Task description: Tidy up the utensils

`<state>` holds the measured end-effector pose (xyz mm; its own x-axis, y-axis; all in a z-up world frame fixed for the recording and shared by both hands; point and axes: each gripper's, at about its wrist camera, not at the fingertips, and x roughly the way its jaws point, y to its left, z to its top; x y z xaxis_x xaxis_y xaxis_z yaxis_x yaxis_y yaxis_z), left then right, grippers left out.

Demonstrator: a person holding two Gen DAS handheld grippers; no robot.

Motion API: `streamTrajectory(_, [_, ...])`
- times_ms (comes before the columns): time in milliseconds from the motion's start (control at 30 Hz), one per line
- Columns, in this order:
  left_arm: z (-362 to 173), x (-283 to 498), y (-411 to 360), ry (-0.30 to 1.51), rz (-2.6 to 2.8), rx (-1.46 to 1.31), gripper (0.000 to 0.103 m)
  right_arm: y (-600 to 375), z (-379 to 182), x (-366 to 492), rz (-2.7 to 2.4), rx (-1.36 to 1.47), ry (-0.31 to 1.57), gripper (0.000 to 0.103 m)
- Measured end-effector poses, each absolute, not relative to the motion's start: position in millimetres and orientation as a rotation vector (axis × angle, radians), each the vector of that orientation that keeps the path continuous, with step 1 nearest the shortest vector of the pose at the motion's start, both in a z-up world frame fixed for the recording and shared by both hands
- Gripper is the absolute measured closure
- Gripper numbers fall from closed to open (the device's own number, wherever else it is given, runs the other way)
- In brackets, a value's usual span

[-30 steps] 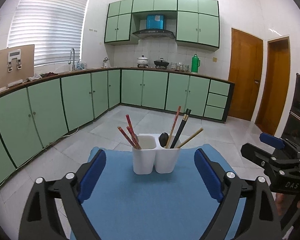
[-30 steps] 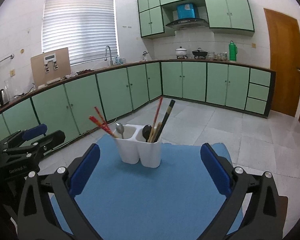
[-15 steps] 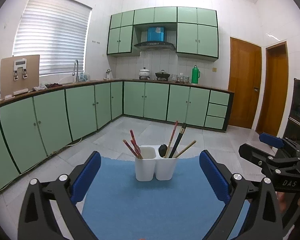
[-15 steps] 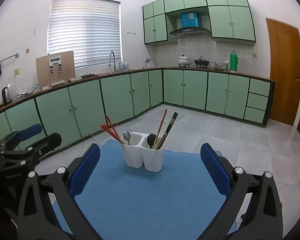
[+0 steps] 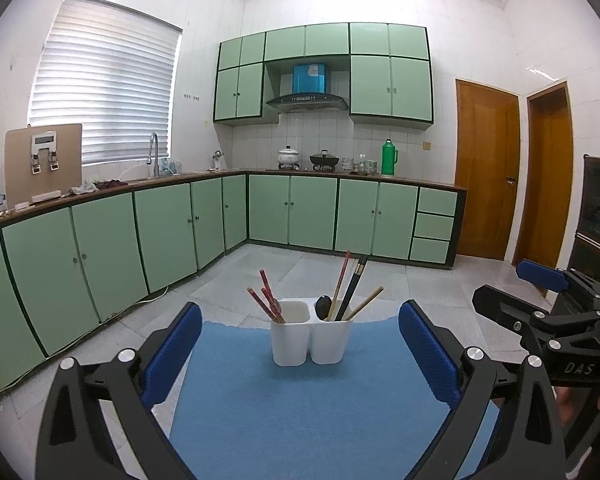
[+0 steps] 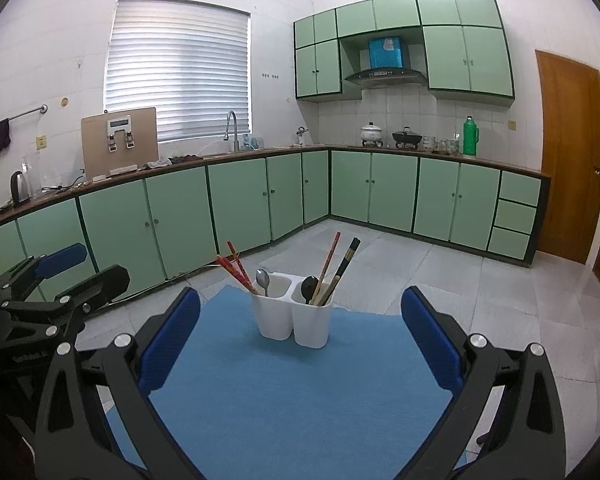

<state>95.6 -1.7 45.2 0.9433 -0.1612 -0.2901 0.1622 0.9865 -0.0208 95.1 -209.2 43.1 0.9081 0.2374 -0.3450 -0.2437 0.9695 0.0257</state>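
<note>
Nearest the lens in the left wrist view, left claw (image 5: 300, 354) fills the lower frame, blue pads (image 5: 171, 354) spread wide, jaws just been opening, nothing between them. Right claw (image 6: 300, 346) same in its own view, lower frame, spread wide, empty. Each claw also shows in the other's view: right claw (image 5: 540, 280) at the right edge, left claw (image 6: 60, 258) at the left edge. Part of a hand (image 5: 580, 396) at lower right of the left view.

Blue mat (image 5: 300, 400) covers the table in lower centre. White two-compartment utensil holder (image 6: 292, 316) stands upright on the mat's far part, centre frame, well apart from both claws. Its left compartment holds red chopsticks (image 6: 232, 266) leaning left and a silver spoon (image 6: 263, 280). Right compartment holds a black spoon (image 6: 310, 286), dark chopsticks (image 6: 346, 260), a reddish one (image 6: 330, 256), wooden ones (image 5: 364, 302) leaning right.

Beyond: tiled floor (image 6: 420, 272), green cabinets (image 6: 236, 196) across mid frame, wooden door (image 5: 486, 168) right, window blinds (image 6: 178, 68) upper left.
</note>
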Motion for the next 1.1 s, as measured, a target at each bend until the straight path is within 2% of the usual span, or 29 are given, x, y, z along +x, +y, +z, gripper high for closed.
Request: streamTrajectory(1100, [49.9, 84.8, -2.1, 0.279, -0.146, 0.025, 0.006, -212.8, 49.6, 85.3, 0.250, -0.023, 0.337, 0.005])
